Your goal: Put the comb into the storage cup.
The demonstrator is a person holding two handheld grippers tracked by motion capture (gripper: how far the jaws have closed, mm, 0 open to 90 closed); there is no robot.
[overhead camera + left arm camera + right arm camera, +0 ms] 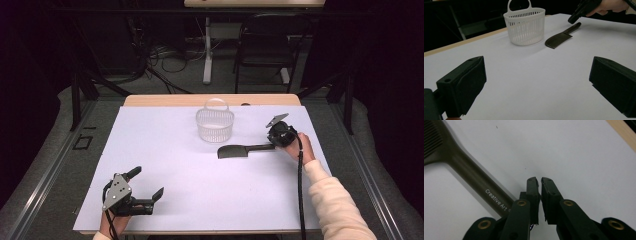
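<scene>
A dark comb [240, 151] with a long handle lies flat on the white sheet [200, 200], right of centre, and is also seen as the comb [559, 40] and its handle [474, 180]. My right gripper [274, 143] hovers at the handle's end, pointing down. In the right gripper view the right gripper [539, 181] has its jaws a narrow slit apart with nothing between them, and the handle runs just to their left. My left gripper [147, 182] rests near the front left edge, and in its own view the left gripper [536, 82] stands wide open and empty.
A white slatted basket [215, 125] with a handle stands upright behind the comb, seen as the basket [525, 27] too. The wooden table edge [210, 100] runs along the far side. A dark chair [265, 45] and cables sit on the floor beyond.
</scene>
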